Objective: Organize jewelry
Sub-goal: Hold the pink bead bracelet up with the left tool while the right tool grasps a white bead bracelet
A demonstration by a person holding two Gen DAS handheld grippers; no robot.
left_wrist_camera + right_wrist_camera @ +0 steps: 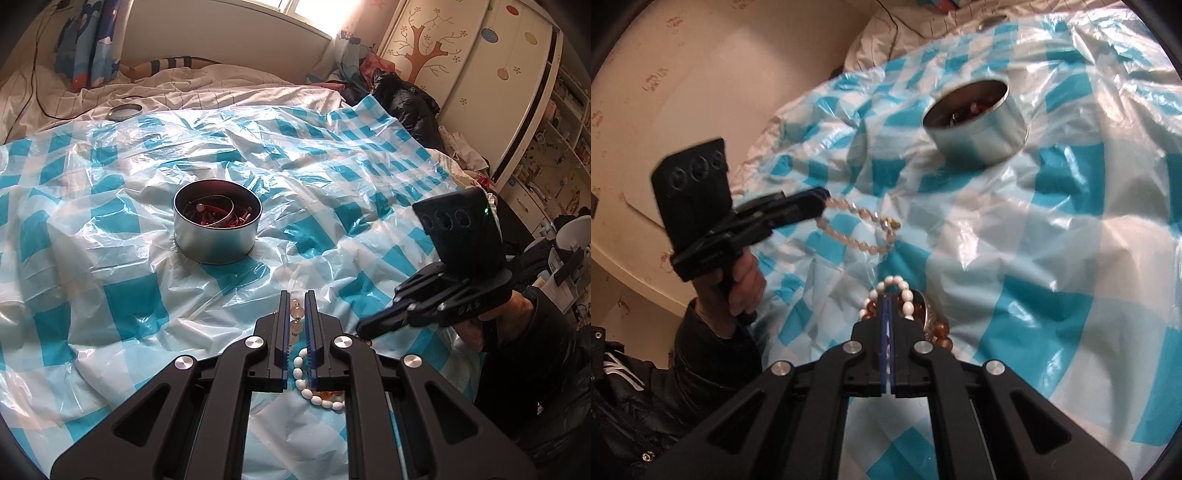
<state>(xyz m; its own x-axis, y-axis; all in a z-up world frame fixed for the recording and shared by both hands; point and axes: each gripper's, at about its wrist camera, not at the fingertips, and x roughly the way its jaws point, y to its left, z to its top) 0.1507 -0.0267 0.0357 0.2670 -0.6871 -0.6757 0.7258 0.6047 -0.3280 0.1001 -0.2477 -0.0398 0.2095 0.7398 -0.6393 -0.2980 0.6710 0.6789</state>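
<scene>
- Step in hand, as judged: moving loose bracelets to the tin [217,230], which stands upright mid-sheet and already holds red pieces and bangles.
- Left gripper [297,317]: fingers narrow, clamped on the pink bracelet [855,225], whose loop hangs down to the sheet.
- Right gripper [888,301]: fingers pressed together, pinching the white bracelet [899,290]; amber beads [940,334] lie touching it.
- Next move calls for lifting each strand clear without snagging the amber beads, then carrying it over the tin's rim.
- Surface: crinkled blue-checked plastic sheet [122,306] over a bed; slippery, uneven.
- Room: tin lid [125,112] at far edge, tree-painted wardrobe [461,74], cluttered shelves.
</scene>
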